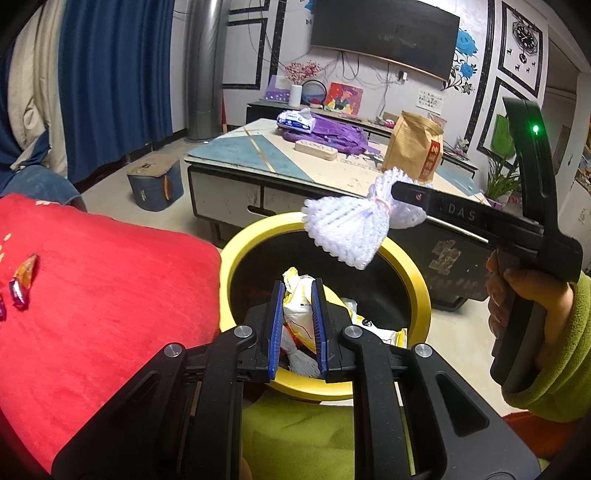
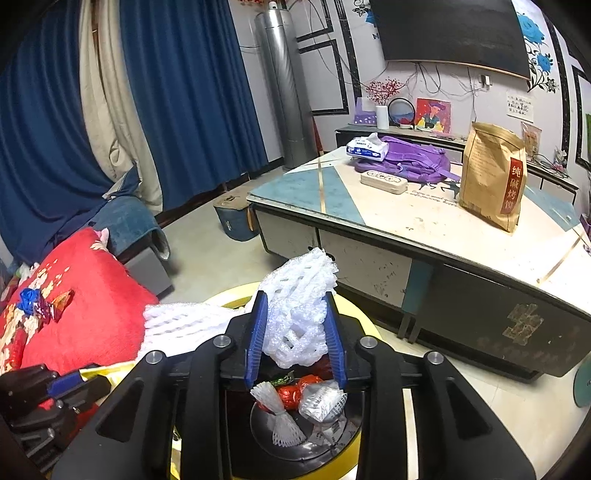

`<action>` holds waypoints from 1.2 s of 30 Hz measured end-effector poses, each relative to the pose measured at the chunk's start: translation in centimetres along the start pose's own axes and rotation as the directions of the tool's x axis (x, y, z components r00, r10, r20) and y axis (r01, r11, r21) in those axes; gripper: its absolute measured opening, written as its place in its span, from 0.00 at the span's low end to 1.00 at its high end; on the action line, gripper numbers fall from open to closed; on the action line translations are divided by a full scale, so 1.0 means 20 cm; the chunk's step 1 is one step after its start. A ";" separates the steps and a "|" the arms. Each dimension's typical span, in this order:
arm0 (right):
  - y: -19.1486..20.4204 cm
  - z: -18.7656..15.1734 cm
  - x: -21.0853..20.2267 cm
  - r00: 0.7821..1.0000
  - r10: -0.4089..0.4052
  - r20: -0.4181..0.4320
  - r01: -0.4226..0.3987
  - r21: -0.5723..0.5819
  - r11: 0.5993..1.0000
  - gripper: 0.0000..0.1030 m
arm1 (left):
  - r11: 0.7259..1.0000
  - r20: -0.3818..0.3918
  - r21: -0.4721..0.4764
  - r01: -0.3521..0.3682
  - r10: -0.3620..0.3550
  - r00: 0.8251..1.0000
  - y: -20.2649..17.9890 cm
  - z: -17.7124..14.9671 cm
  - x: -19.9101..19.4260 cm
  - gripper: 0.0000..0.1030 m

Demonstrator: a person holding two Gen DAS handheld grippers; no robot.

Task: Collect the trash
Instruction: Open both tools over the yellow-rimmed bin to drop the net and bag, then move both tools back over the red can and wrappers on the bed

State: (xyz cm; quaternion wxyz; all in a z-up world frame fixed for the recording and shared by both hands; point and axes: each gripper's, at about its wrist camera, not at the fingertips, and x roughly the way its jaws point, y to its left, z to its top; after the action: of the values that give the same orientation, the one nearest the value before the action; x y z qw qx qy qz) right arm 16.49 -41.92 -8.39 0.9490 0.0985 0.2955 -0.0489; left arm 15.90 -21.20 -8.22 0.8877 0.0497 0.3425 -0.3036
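Both claws over the round yellow-rimmed black trash bin [image 1: 421,295] on the pale floor, just in front of the low desk [image 2: 424,221] with a cream-and-teal top.

Left claw [image 1: 298,295]: pads nearly together, pinching a crumpled white-and-yellow plastic wrapper [image 1: 299,306] above the bin opening.

Right claw [image 2: 295,328]: white foam fruit-net sleeve [image 2: 299,310] between the blue pads; whether they press on it I cannot tell. Left view shows the sleeve hanging over the bin's far rim.

Bin already holds another foam net, red wrapper, silver foil.

Red fuzzy cushion [image 1: 92,295] touches the bin's left side, with candy wrappers [image 1: 24,282] on it.

On the desk: brown paper bag [image 2: 491,177], purple backpack [image 2: 410,162], tissue pack [image 2: 367,147], cream case [image 2: 384,181].

Room: blue curtains [image 2: 184,92], dark wall TV [image 1: 384,33].
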 end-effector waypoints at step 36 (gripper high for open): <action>0.09 0.00 -0.04 0.999 0.053 0.008 -0.053 -0.011 0.999 0.67 | 0.964 0.077 -0.214 -0.161 0.181 0.980 0.29 0.00 -0.25 0.90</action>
State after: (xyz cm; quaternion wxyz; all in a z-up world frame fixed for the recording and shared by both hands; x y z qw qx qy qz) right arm 16.06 -40.09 -7.72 0.9517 0.1011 0.2890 -0.0225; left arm 16.22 -14.01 -5.69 0.9264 -0.0280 0.3234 -0.1906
